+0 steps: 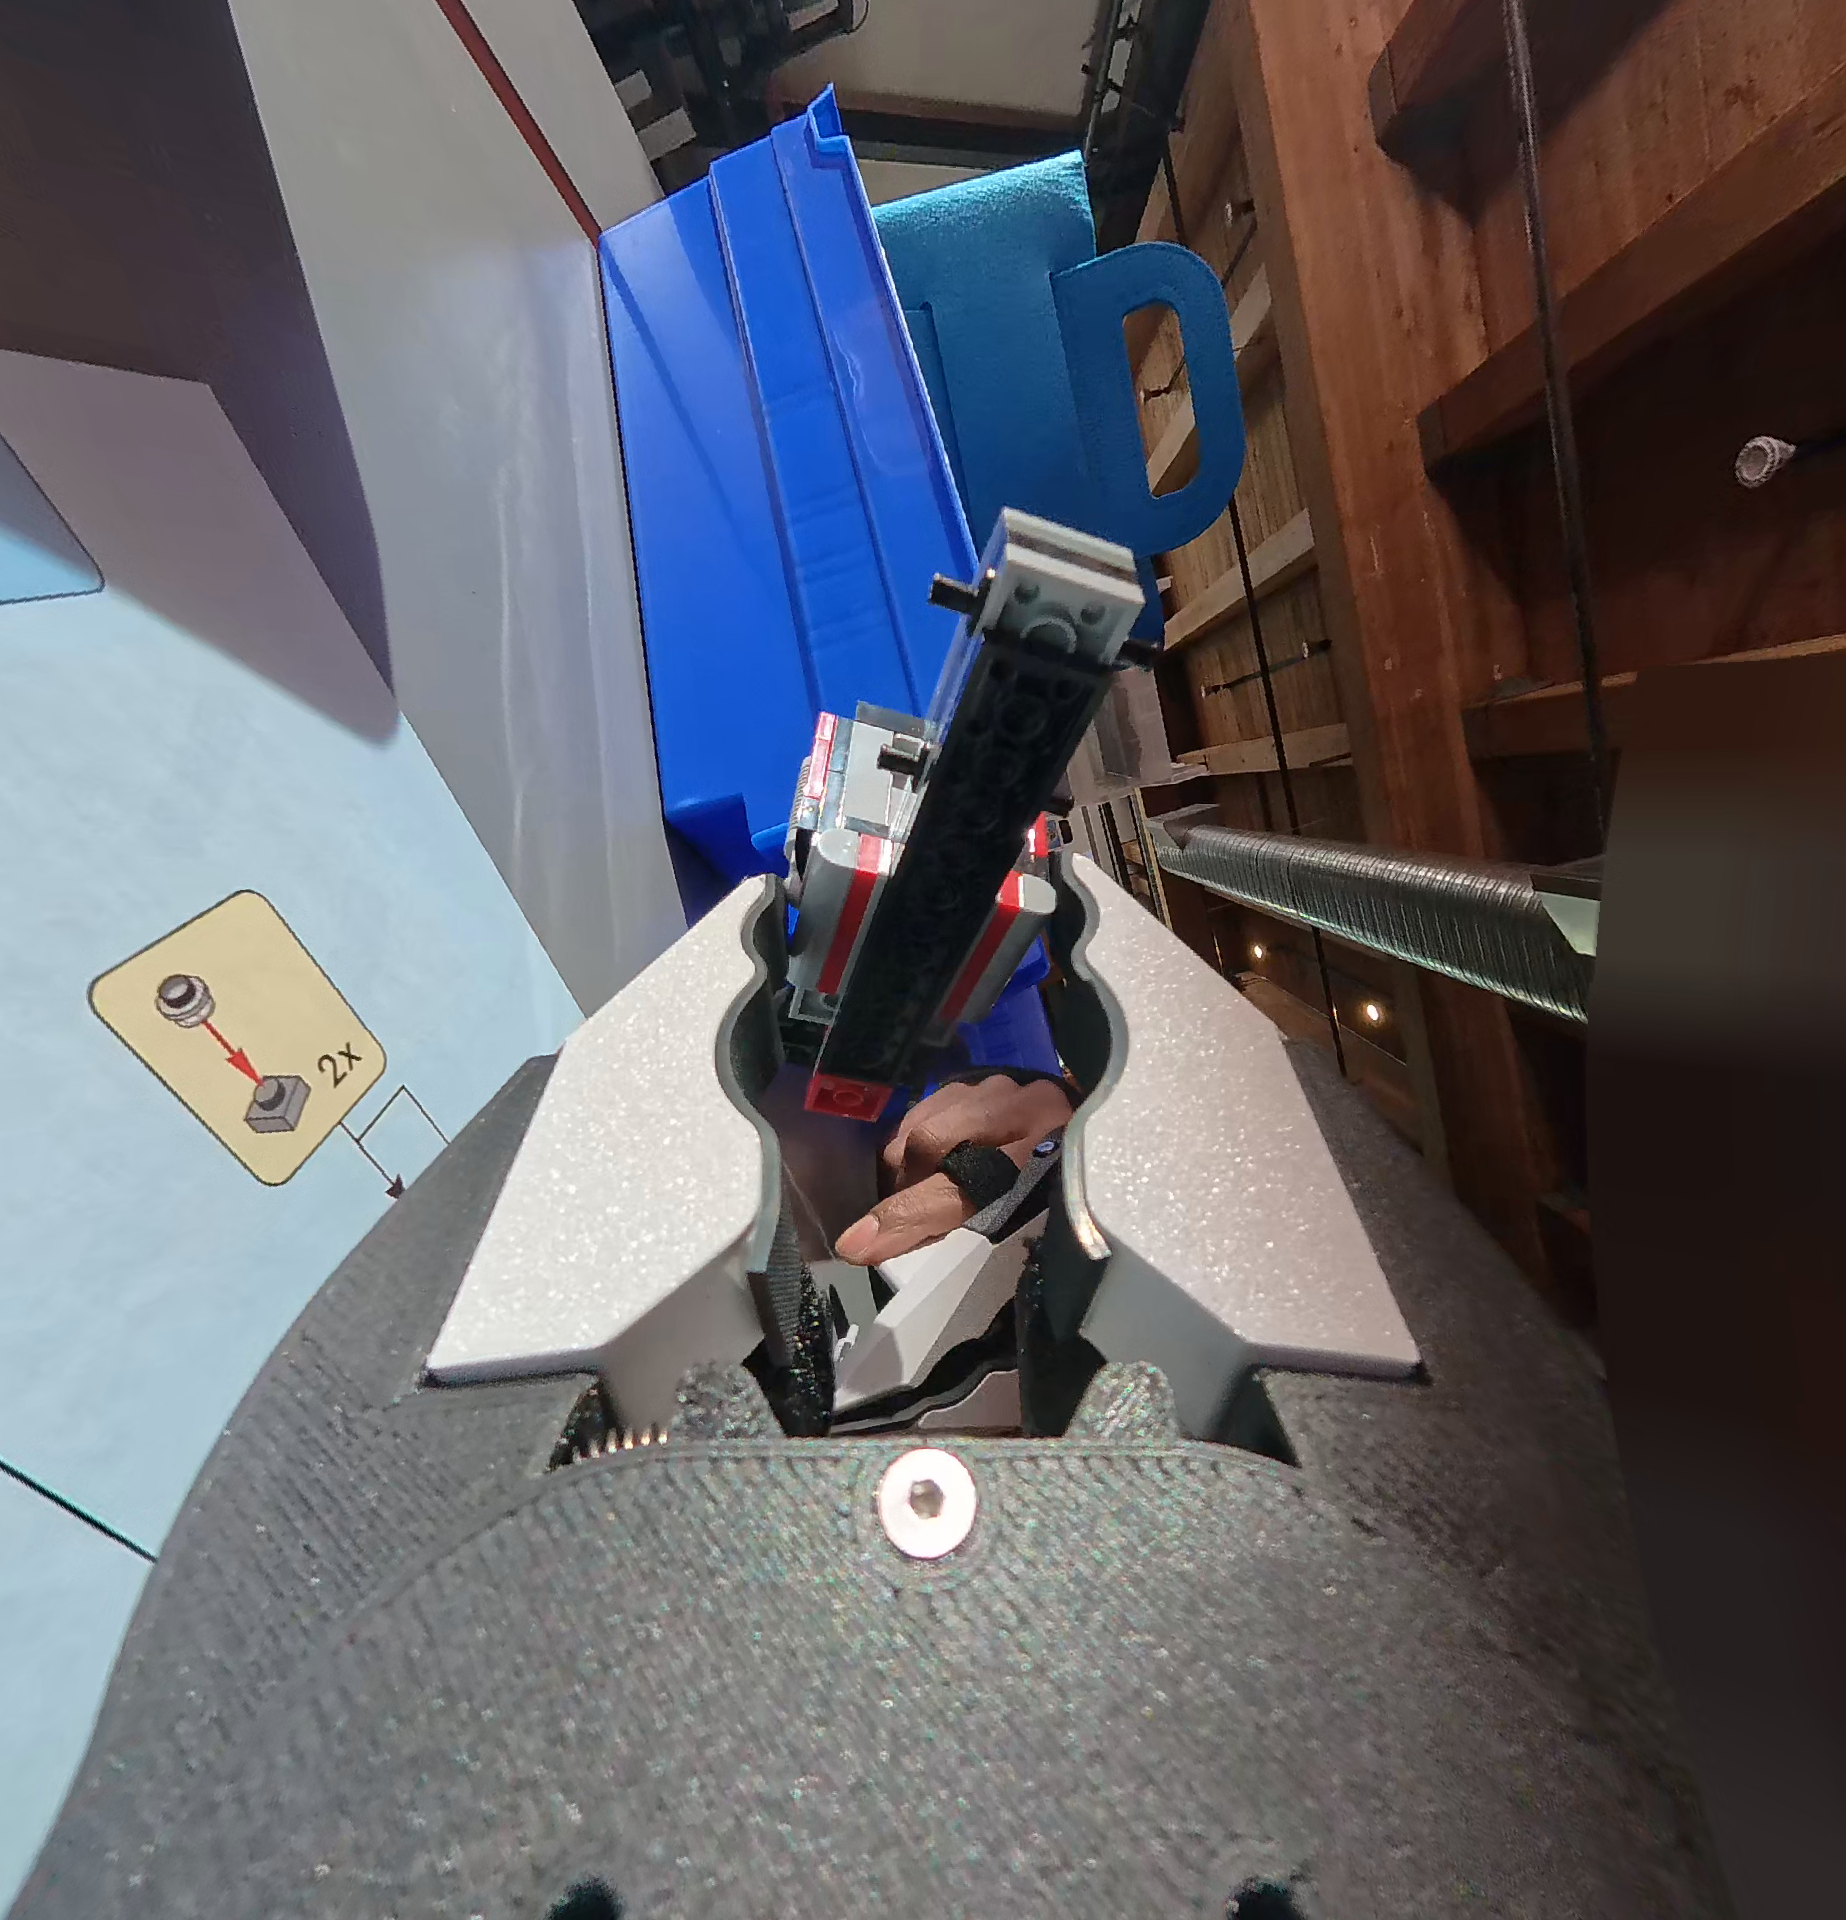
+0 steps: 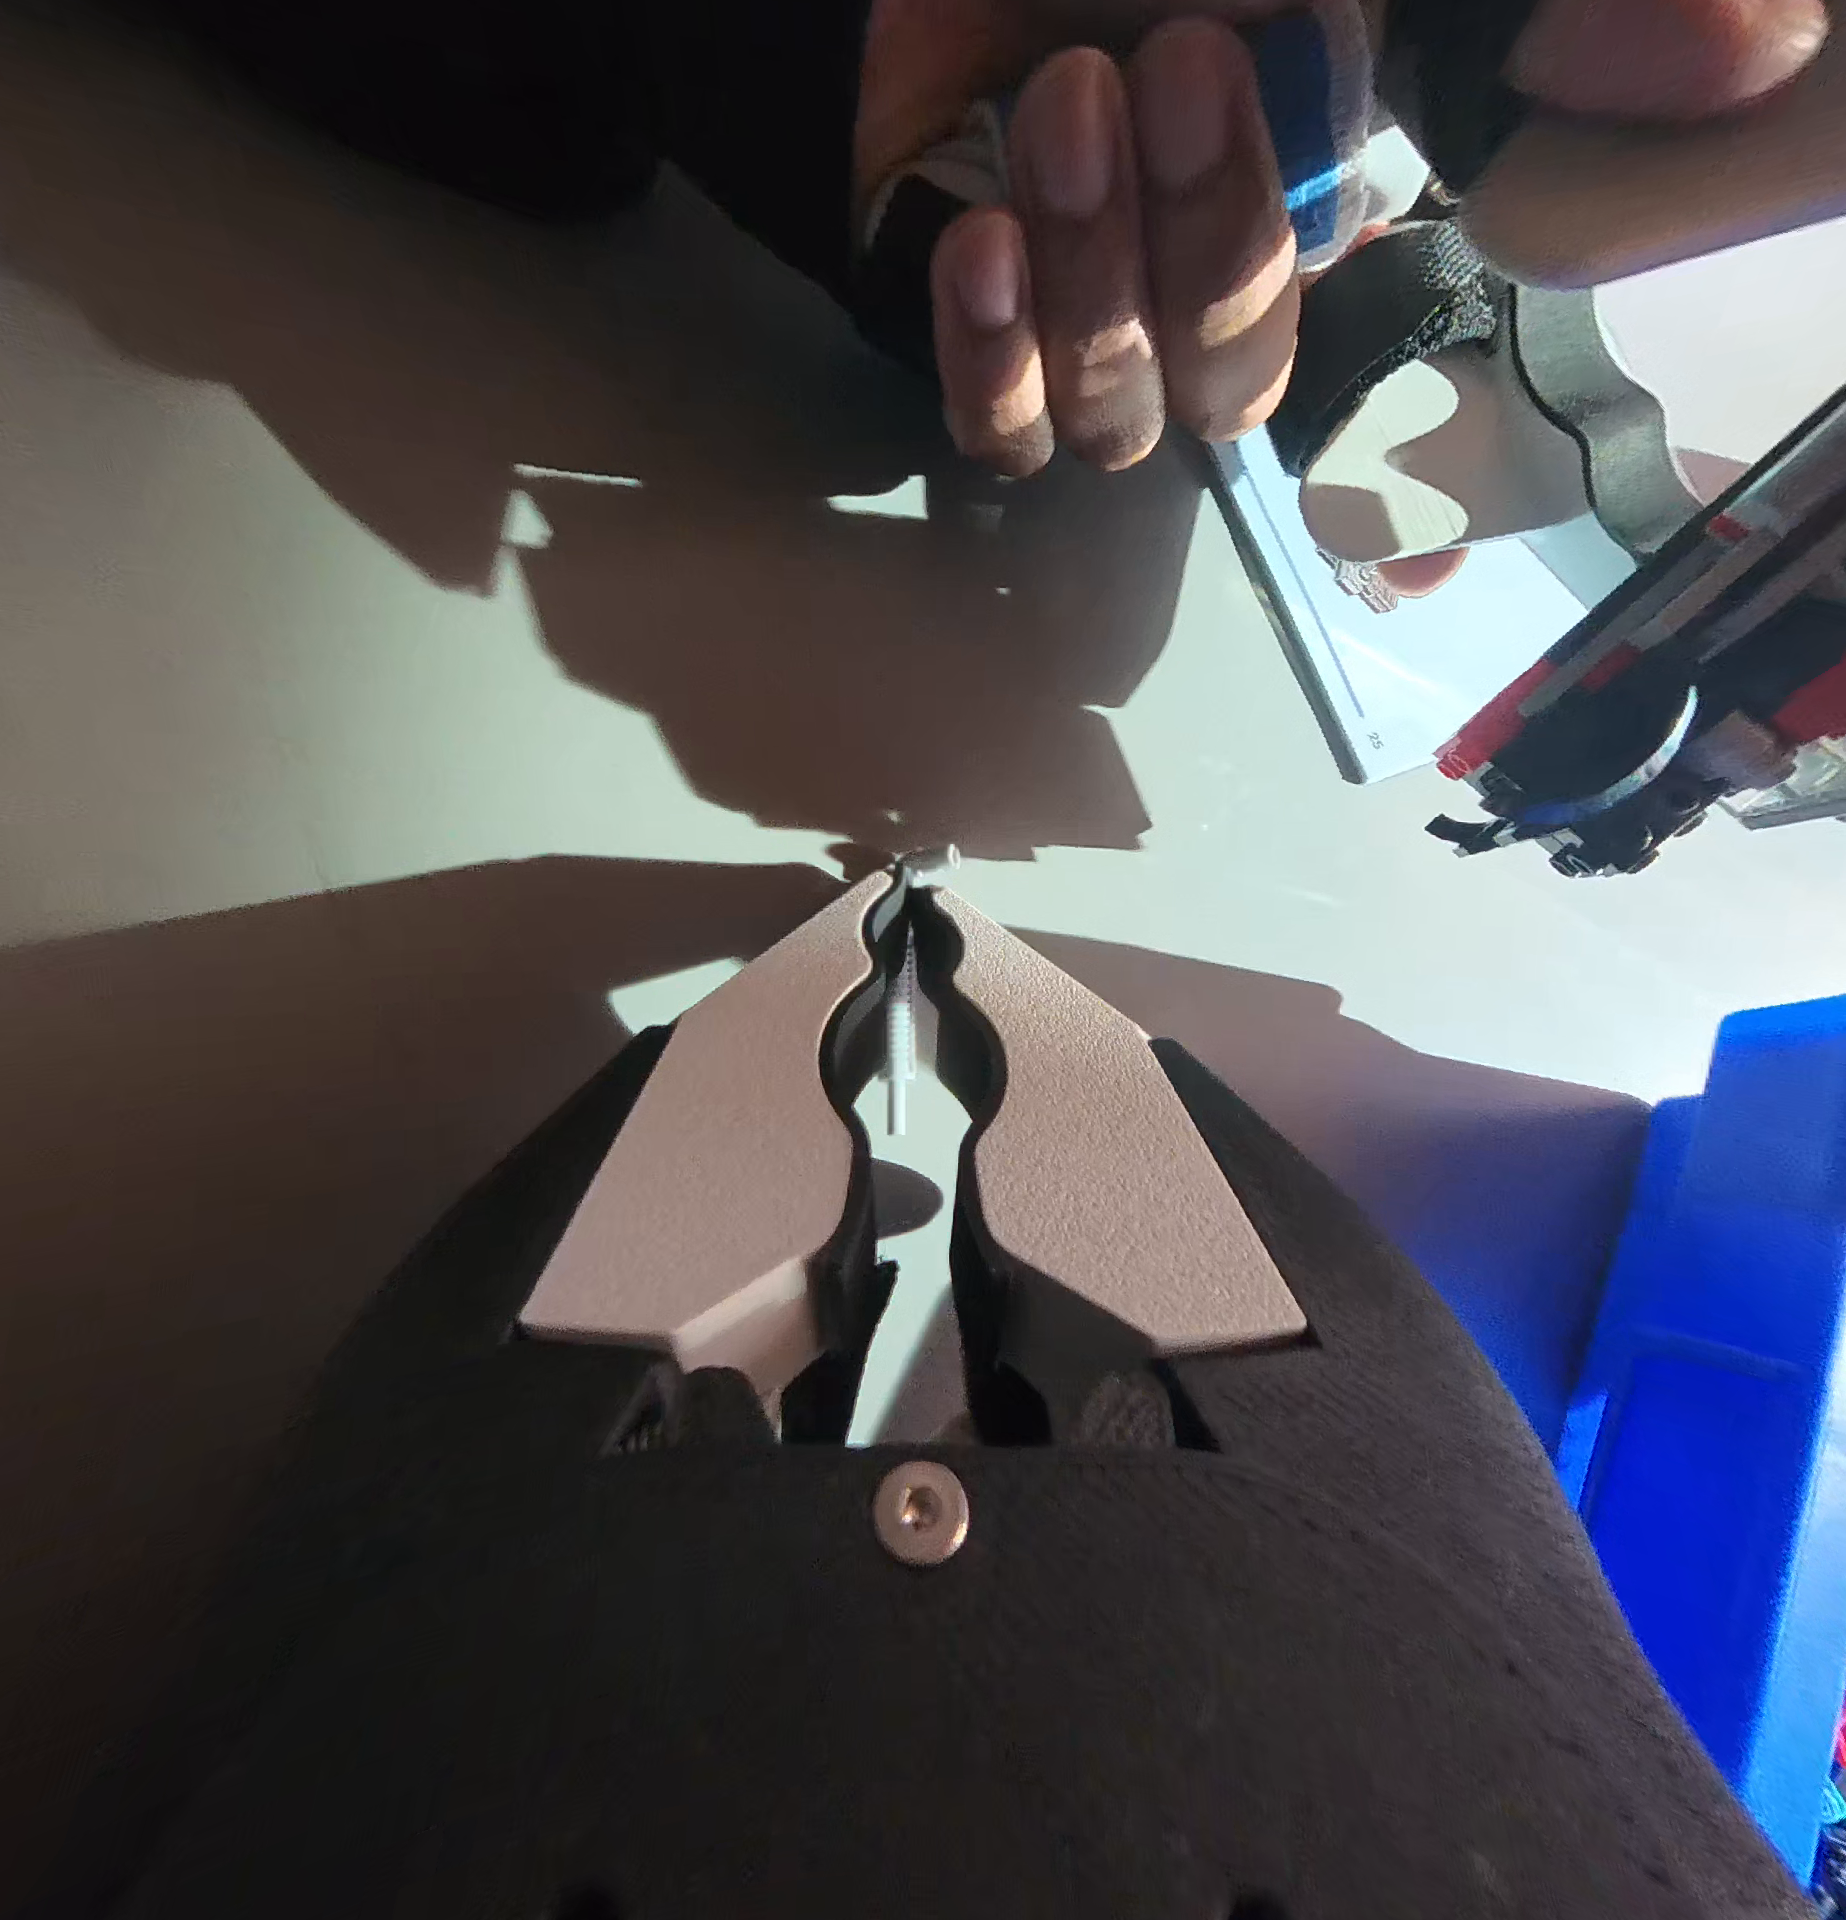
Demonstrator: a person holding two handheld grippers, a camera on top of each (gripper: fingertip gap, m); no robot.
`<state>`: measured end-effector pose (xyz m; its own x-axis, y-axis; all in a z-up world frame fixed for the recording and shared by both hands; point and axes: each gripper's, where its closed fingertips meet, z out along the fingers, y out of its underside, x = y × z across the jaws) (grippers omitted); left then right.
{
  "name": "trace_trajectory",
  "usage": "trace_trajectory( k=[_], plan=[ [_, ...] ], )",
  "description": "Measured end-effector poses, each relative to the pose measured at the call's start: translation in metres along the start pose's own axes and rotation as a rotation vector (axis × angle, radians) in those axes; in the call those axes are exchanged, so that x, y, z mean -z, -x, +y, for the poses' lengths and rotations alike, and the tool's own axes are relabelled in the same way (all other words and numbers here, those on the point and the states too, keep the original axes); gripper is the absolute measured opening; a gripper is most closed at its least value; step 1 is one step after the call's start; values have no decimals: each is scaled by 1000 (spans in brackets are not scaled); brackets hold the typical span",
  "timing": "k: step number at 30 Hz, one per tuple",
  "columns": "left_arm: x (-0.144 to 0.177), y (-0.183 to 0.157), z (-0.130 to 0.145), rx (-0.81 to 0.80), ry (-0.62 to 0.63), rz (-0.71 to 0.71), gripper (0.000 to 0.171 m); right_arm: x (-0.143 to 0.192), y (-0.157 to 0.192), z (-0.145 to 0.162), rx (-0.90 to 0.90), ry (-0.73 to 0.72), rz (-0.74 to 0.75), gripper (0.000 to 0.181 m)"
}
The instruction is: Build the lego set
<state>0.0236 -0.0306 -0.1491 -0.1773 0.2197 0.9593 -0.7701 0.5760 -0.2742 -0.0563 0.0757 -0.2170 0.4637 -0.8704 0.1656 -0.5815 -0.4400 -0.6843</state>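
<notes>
In the left wrist view my left gripper [image 1: 919,883] is shut on the lego model [image 1: 986,810], a long black plate with grey and red parts, held up and pointing away from me. The same model [image 2: 1667,686] shows at the upper right of the right wrist view, held above the table with a hand [image 2: 1106,260] beside it. My right gripper [image 2: 911,883] is closed low over the white table [image 2: 1262,883], its tips pinching a small light grey piece [image 2: 924,860]. A thin white ribbed part [image 2: 896,1039] shows in the gap between the fingers; I cannot tell whether it is held.
A blue bin [image 1: 753,499] stands behind the model, and its edge [image 2: 1729,1351] shows at the right with loose bricks inside. The open instruction booklet [image 1: 171,935] lies to the left, also visible under the model [image 2: 1418,644]. Wooden shelving [image 1: 1521,416] is to the right. One gripper's finger ends stand about 15 cm off the other's.
</notes>
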Motion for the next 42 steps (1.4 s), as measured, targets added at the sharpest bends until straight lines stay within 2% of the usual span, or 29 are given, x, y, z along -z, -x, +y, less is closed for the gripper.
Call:
trace_trajectory(
  k=[9, 13, 18, 21, 24, 26, 30, 35, 39, 42],
  plan=[
    [0, 0, 2, 0, 8, -4, 50, 9, -2, -1, -51, -51, -55, 1],
    [0, 0, 2, 4, 9, -3, 51, 8, 3, 4, 44, -18, -41, 13],
    [-1, 0, 3, 2, 14, -3, 51, 11, -1, 4, 27, -7, -27, 21],
    [-1, 1, 3, 0, 15, -4, 51, 8, -1, 11, 24, 35, -21, 21],
    [-1, 1, 3, -3, 19, -6, 51, 6, 0, 11, -13, 36, -32, 8],
    [-2, 1, 7, -15, 45, -16, 51, 8, -2, 12, -34, 38, -31, 8],
    [-5, 2, 20, -47, 113, -45, 50, 24, -4, -10, -169, -90, -89, 8],
    [-11, -6, 51, 18, 256, 5, 51, 58, -26, -36, -343, -267, -119, 7],
    [-9, -10, 70, 117, 302, 48, 51, 73, -35, -47, -435, -336, -157, 7],
    [-9, -13, 75, 154, 310, 62, 51, 71, -35, -48, -472, -327, -194, 7]
  ],
)
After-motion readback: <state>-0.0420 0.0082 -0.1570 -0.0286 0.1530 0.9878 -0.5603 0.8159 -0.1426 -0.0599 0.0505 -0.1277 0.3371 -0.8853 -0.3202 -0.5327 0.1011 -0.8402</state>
